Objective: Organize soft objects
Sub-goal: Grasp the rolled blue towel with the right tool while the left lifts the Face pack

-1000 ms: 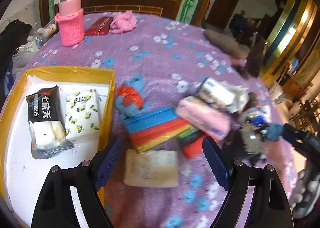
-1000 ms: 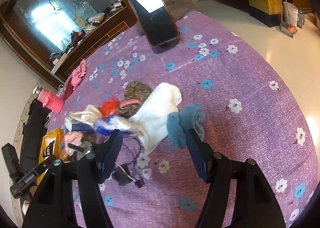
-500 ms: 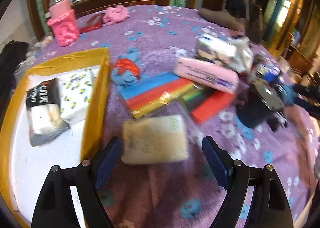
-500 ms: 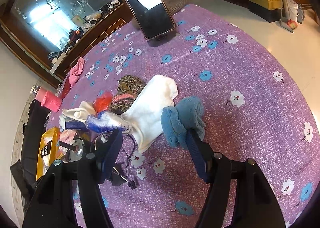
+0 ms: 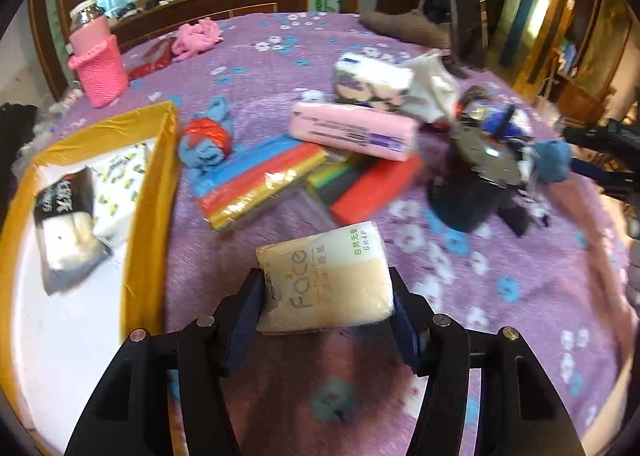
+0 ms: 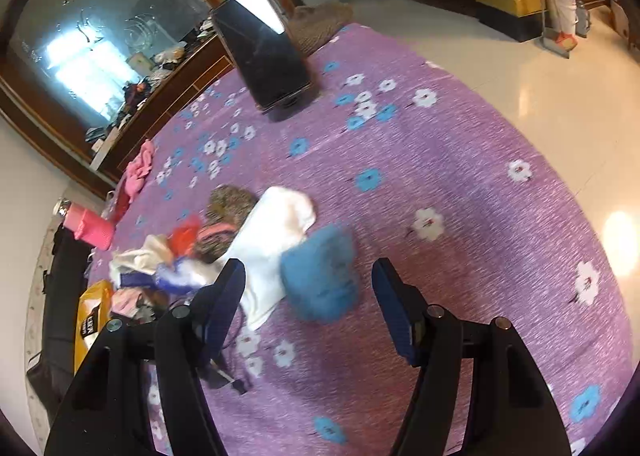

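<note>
A beige tissue pack lies on the purple flowered tablecloth, right of the yellow-rimmed tray. My left gripper has it between its jaws, which are closing; both blue pads touch the pack's sides. Two packs lie in the tray: a black-and-white one and a flowered tissue pack. In the right wrist view my right gripper stands open just before a blue fluffy cloth, which lies against a white cloth. Nothing is gripped there.
Rainbow-striped packs, a pink pack and a blue-red soft toy lie beyond the beige pack. A black round object sits to the right. A pink-sleeved bottle and a propped phone stand further back.
My left gripper came down and forward over the beige pack and its jaws narrowed onto it. The right gripper barely shifted; the blue cloth sits a little more between its fingers.
</note>
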Demonstrator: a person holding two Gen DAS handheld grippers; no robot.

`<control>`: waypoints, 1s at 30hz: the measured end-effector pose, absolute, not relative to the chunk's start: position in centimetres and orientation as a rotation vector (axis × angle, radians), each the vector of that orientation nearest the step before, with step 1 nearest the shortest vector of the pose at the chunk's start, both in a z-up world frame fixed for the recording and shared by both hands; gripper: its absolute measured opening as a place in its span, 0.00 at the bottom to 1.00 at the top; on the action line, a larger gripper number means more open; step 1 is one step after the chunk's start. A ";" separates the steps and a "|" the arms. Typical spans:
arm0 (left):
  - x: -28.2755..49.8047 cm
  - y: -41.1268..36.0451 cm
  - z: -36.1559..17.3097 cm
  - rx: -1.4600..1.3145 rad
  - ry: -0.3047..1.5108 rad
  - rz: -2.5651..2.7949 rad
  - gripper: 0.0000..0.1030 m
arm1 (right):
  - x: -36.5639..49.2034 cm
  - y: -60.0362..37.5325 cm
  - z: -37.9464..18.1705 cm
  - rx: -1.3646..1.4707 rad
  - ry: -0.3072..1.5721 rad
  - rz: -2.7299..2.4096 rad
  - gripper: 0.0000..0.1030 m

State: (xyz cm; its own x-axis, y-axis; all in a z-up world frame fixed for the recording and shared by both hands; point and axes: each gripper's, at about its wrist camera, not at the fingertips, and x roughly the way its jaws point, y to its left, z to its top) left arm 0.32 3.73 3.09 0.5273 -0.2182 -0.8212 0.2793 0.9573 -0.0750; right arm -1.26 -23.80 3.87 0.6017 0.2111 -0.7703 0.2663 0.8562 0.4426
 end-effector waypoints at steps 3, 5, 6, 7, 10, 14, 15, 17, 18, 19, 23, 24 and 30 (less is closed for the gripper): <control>-0.4 3.9 2.9 0.039 0.974 -0.327 0.58 | -0.5 -23.5 3.1 0.526 0.975 -0.049 0.63; -0.4 4.1 2.7 0.024 0.975 -0.328 0.60 | 0.1 -23.1 2.2 0.512 1.006 -0.052 0.63; -0.2 4.1 2.6 0.020 0.977 -0.314 0.61 | 0.4 -22.9 1.8 0.508 1.018 -0.054 0.63; 0.1 4.1 2.5 0.015 0.979 -0.306 0.63 | 0.5 -22.8 1.6 0.506 1.022 -0.053 0.63; 0.3 4.3 2.6 0.018 0.985 -0.297 0.64 | 0.6 -22.1 1.7 0.462 1.014 -0.059 0.63; 1.0 4.0 2.3 0.037 0.983 -0.270 0.54 | 0.5 -21.9 1.9 0.425 1.027 -0.047 0.36; 0.8 4.0 2.5 0.028 0.980 -0.272 0.54 | 0.3 -22.1 2.1 0.434 1.021 -0.047 0.36; 0.6 4.4 2.8 -0.020 0.984 -0.298 0.53 | -0.4 -22.4 2.7 0.431 1.000 -0.059 0.36; 0.2 4.6 3.2 -0.031 0.973 -0.304 0.53 | -0.8 -22.5 3.1 0.430 0.988 -0.062 0.35; -0.2 4.8 3.7 -0.039 0.960 -0.311 0.53 | -1.1 -22.5 3.5 0.432 0.978 -0.063 0.35; -2.3 6.3 6.0 -0.119 0.918 -0.372 0.54 | -2.7 -22.1 5.7 0.442 0.932 -0.041 0.35; -2.7 6.9 6.5 -0.132 0.907 -0.380 0.54 | -3.1 -21.6 6.4 0.440 0.922 -0.025 0.35; -5.1 12.8 9.3 -0.173 0.843 -0.325 0.54 | -3.7 -15.5 9.6 0.374 0.890 0.130 0.35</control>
State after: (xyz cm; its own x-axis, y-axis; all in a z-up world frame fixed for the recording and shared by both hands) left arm -5.06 12.81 9.34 0.6203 -0.3488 -0.7025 0.2128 0.9369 -0.2773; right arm -3.75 -15.53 9.60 0.6268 0.2640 -0.7331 0.0434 0.9276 0.3711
